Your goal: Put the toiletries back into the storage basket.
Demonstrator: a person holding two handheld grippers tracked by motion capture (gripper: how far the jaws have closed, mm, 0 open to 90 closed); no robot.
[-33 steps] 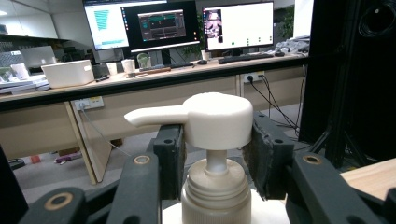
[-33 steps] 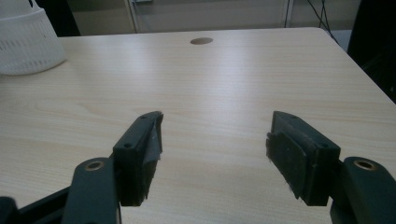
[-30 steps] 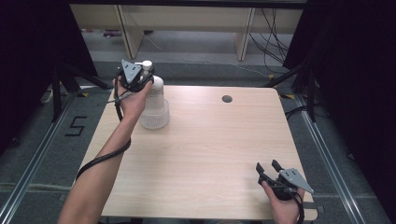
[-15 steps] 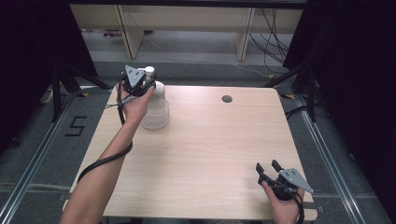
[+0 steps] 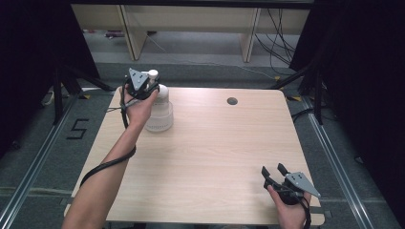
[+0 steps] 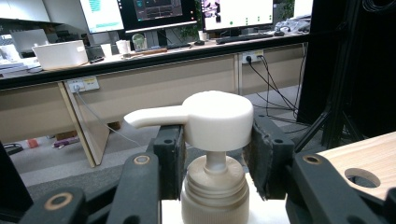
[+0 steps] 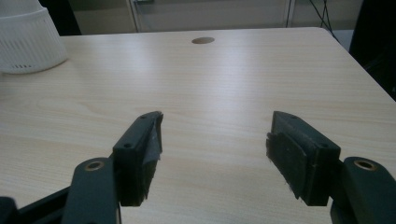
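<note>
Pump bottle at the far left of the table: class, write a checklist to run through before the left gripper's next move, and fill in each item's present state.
1. Left gripper closed on the pump head: ok, a pad presses each side of it.
2. Pump bottle upright on the table: ok.
3. Spout free: ok, it points left past the jaw in the left gripper view.
4. Right gripper out of the way: ok, open and empty over the near right corner.
5. Collar screwed tight: cannot tell.
6. Liquid in the bottle: cannot tell, its body is opaque white.
</note>
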